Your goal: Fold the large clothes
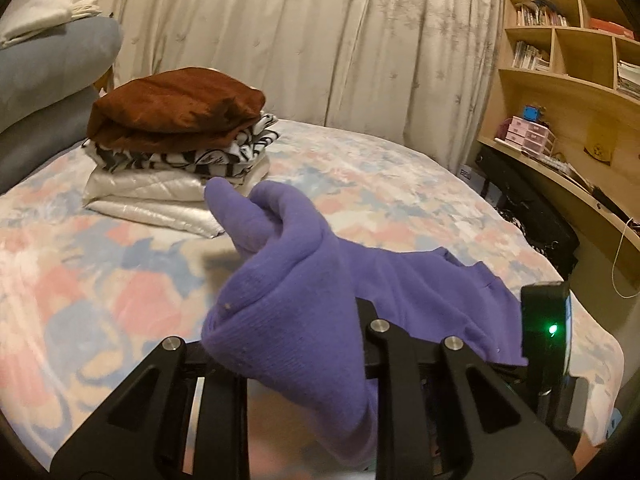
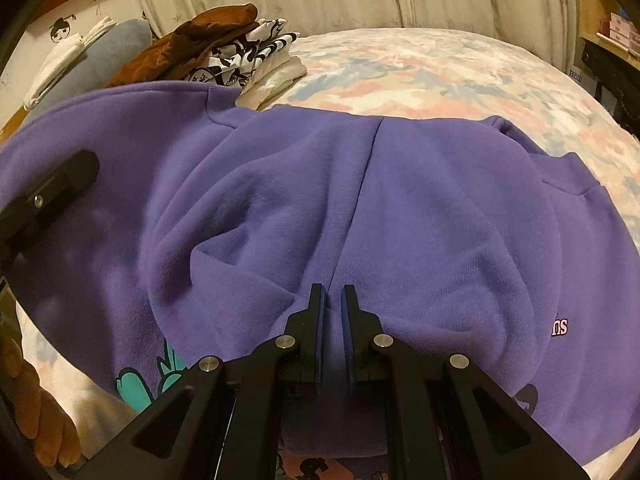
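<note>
A purple hoodie lies spread on the bed, its hood toward me. My right gripper points down at the hood's middle seam and is shut on a thin fold of it between the blue pads. In the left wrist view, my left gripper is shut on a bunched purple sleeve cuff, lifted off the bed. The cloth drapes over the fingers and hides their tips. A black finger of the left gripper shows over the hoodie's left side in the right wrist view.
A stack of folded clothes, brown on top, sits at the bed's far left, beside grey pillows. The pastel bedcover stretches to the curtain. Shelves and a desk stand at the right. A person's bare toes are near the bed edge.
</note>
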`<state>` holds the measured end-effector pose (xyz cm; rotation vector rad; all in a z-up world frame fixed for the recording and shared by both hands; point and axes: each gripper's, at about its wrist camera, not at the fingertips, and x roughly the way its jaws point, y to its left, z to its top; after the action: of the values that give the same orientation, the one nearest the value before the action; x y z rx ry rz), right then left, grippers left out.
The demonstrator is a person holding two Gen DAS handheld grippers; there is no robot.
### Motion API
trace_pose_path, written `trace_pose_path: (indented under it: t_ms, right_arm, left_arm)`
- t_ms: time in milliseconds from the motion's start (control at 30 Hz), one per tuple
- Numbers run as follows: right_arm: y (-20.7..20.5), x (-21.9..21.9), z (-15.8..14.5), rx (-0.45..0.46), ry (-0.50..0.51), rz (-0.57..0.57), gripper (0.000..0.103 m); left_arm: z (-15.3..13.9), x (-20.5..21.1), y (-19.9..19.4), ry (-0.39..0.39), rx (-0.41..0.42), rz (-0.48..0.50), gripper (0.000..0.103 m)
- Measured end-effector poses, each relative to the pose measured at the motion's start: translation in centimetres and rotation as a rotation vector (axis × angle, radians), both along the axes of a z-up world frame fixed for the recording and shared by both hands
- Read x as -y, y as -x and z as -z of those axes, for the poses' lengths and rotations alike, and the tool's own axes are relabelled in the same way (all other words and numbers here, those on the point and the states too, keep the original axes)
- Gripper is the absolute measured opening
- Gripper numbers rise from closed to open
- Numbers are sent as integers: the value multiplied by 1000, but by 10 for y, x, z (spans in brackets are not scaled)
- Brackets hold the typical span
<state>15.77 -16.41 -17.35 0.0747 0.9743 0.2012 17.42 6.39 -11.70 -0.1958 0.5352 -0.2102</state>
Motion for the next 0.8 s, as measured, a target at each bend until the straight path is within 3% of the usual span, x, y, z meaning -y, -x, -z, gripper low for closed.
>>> trace_pose_path:
  t_ms: [367, 533, 600, 800]
  right_arm:
    - [15, 40, -4, -41, -188, 7, 8]
    - [39, 98, -22, -86, -349, 12, 10]
    - [56, 130, -29, -63, -336, 72, 16]
    - [108, 230, -46, 36, -225, 322, 16]
  left_arm:
    - [-45, 92, 7, -80, 86, 156, 19]
    - [-63, 149, 12, -107, 135, 244, 19]
    - [-67, 174, 16, -111, 144, 284, 19]
    - [-54, 269, 27, -179, 130, 423, 18]
